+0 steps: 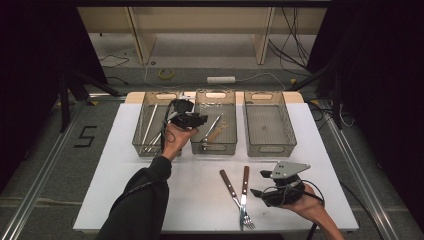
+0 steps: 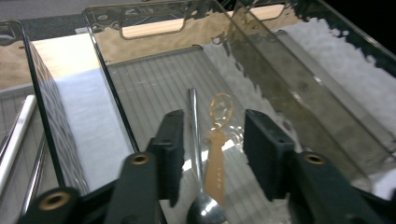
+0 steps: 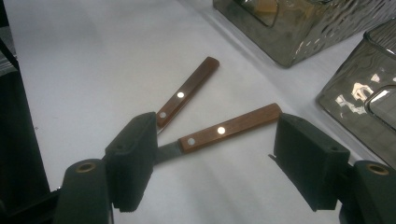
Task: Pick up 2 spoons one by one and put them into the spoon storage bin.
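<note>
My left gripper (image 1: 196, 120) hovers at the left edge of the middle clear bin (image 1: 216, 148). In the left gripper view its jaws (image 2: 212, 149) stand apart with nothing pressed between the pads. Below them, on the bin floor, lie a metal spoon (image 2: 195, 135) and an amber translucent utensil (image 2: 217, 161). My right gripper (image 1: 259, 185) rests low at the front right of the table, jaws wide open (image 3: 215, 163). Just beyond its jaws lie two wood-handled utensils (image 3: 229, 127) (image 3: 187, 91), crossed near their metal ends; at least one is a fork (image 1: 244, 195).
Three clear bins stand in a row at the back of the white table (image 1: 150, 200). The left bin (image 1: 145, 146) holds long thin metal and white sticks (image 2: 16, 133). The right bin (image 1: 270, 148) looks empty. Cables trail on the floor behind.
</note>
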A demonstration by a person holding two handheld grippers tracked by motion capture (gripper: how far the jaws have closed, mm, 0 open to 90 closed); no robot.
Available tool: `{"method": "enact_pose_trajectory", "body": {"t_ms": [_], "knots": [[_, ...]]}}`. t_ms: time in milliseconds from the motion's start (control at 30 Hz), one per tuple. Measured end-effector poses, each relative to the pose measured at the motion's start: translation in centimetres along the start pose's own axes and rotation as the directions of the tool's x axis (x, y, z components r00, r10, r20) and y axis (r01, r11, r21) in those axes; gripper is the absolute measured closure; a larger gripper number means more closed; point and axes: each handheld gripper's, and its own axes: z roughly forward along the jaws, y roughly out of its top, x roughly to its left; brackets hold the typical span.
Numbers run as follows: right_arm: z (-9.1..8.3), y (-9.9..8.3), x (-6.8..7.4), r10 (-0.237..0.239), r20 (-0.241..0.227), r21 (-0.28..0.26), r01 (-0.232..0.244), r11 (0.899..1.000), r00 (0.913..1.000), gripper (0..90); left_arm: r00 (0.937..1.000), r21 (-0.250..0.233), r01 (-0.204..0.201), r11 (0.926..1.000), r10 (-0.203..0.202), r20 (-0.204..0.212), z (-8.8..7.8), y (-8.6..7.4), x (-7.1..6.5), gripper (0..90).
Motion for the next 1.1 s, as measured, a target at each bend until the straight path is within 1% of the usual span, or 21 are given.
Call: {"method": "enact_pose_trajectory", "body": {"t_ms": [67, 100, 200, 267, 333, 433, 500, 567, 633, 700, 800, 900, 1000, 1100], "knots": [[0.0, 0.0, 0.1, 0.0, -0.002, -0.001, 0.0, 1.0, 1.0, 31.5, 0.9999, -0.002, -0.002, 1.0, 0.003, 0.015, -0.8, -0.1, -0.2, 48.1], [0.1, 0.1, 0.1, 0.0, -0.002, -0.002, 0.0, 1.0, 1.0, 31.5, 0.9997, 0.001, -0.011, 0.9999, 0.011, 0.022, -1.3, -0.2, -0.3, 44.7], [0.2, 0.2, 0.1, 0.005, -0.006, -0.007, -0.005, 1.0, 1.0, 31.6, 0.998, -0.026, -0.025, 0.9993, 0.027, 0.057, -2.9, -0.7, -0.6, 37.1], [0.4, 0.3, 0.2, 0.007, -0.006, -0.007, -0.007, 1.0, 1.0, 31.9, 0.9958, -0.026, -0.051, 0.9984, 0.053, 0.074, -4.0, -1.2, -0.7, 33.6], [0.5, 0.5, 0.3, 0.006, -0.005, -0.009, -0.006, 1.0, 1.0, 32.0, 0.9931, -0.024, -0.078, 0.9966, 0.08, 0.086, -4.9, -1.7, -0.7, 31.0], [0.7, 0.8, 0.4, 0.015, -0.011, -0.016, -0.015, 1.0, 0.9998, 33.1, 0.9902, -0.029, -0.094, 0.9952, 0.096, 0.101, -6.3, -2.5, -0.5, 29.3], [0.9, 0.9, 0.5, 0.014, -0.008, -0.016, -0.014, 1.0, 0.9999, 34.1, 0.9887, -0.044, -0.097, 0.9943, 0.101, 0.11, -7.1, -3.1, -0.4, 28.2], [1.1, 1.1, 0.7, 0.009, -0.01, -0.014, -0.009, 1.0, 0.9999, 35.4, 0.987, -0.049, -0.102, 0.9936, 0.107, 0.12, -7.7, -3.7, -0.5, 26.9], [1.3, 1.2, 0.8, 0.006, -0.011, -0.013, -0.007, 1.0, 0.9999, 36.7, 0.9845, -0.047, -0.116, 0.9921, 0.121, 0.126, -8.2, -4.4, -0.5, 25.9], [1.4, 1.3, 0.8, 0.005, -0.012, -0.011, -0.005, 1.0, 0.9999, 38.1, 0.9833, -0.048, -0.117, 0.9919, 0.123, 0.134, -8.6, -5.0, -0.4, 24.8], [1.6, 1.5, 0.9, 0.007, -0.012, -0.009, -0.007, 1.0, 0.9999, 40.5, 0.9815, -0.06, -0.103, 0.9928, 0.112, 0.155, -9.2, -6.0, -0.3, 24.0], [1.8, 1.7, 0.9, 0.01, -0.014, -0.006, -0.011, 1.0, 0.9999, 43.0, 0.9831, -0.054, -0.107, 0.9928, 0.114, 0.143, -9.7, -6.8, -0.1, 22.4], [2.0, 1.9, 0.9, 0.017, -0.018, -0.007, -0.017, 1.0, 0.9997, 46.1, 0.9847, -0.067, -0.087, 0.994, 0.096, 0.145, -10.3, -7.9, 0.2, 22.3], [2.5, 2.1, 0.9, 0.024, -0.019, -0.001, -0.024, 1.0, 0.9995, 49.2, 0.9845, -0.061, -0.093, 0.9938, 0.101, 0.144, -10.8, -9.2, 0.2, 21.2]]}}
